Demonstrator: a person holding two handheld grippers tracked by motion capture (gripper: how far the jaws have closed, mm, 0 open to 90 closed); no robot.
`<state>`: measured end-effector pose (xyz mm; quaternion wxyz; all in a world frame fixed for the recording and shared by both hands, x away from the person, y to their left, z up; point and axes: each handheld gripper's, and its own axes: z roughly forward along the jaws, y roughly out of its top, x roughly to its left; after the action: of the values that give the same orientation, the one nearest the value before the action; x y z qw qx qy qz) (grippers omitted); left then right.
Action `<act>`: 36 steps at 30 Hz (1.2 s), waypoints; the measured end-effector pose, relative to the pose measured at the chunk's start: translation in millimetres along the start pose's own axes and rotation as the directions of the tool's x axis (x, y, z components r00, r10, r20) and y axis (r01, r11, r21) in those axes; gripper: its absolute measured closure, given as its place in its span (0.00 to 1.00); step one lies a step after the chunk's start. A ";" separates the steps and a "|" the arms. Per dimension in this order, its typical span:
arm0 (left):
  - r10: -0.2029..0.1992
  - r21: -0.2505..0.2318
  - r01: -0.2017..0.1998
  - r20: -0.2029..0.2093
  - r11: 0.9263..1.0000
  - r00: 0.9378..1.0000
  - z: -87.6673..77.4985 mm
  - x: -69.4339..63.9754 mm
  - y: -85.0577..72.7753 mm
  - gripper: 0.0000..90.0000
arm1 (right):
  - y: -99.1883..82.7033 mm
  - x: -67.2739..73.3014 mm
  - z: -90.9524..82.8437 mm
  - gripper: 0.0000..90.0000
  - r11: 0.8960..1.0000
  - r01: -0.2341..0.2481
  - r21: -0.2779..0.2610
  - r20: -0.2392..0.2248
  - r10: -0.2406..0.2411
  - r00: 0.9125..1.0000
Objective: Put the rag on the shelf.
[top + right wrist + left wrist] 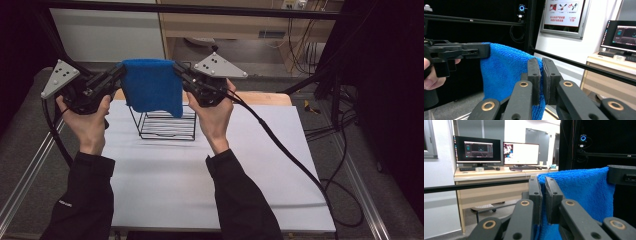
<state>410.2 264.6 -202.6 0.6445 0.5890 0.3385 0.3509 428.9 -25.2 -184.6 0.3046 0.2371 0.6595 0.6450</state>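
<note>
- Left tool (118, 75), held in the person's left hand (87, 117), is clenched on the left upper corner of the blue cloth (152, 90); in the left gripper view the cloth's edge is nipped between its two black jaws, which stand almost together.
- From that tool's own view the cloth stretches away to the right of its jaws, towards the other tool (621, 173) gripping the far corner.
- Blue cloth hangs between the two tools, its top edge pulled roughly level from one to the other, the rest drooping below them in a loose fold.
- Below the tools and under the cloth's lower edge stands a black wire rack (165, 125) on the white tabletop (200, 190); the cloth covers the rack's upper part in the high view, and whether it touches the wires cannot be told.
- Right tool (178, 69), held in the right hand (215, 117), is clenched on the cloth's right upper corner; in the right gripper view a fold of cloth sits pinched between its near-closed jaws.
- Seen from the right tool, the cloth runs off to the left of its jaws, to the left tool's jaws at the far corner.
- A black cable (290, 155) trails from the right tool across the tabletop to its right side.
</note>
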 end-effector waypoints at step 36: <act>0.025 0.014 -0.024 -0.063 1.000 0.998 50.4 32.2 43.6 0.94 | 38.3 -31.1 50.1 0.95 0.999 0.041 0.010 0.043 -0.041 0.998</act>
<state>467.6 268.3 -156.0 0.6252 0.5860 0.3536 0.3750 483.2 -9.6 -142.6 0.3310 0.2387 0.6602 0.6305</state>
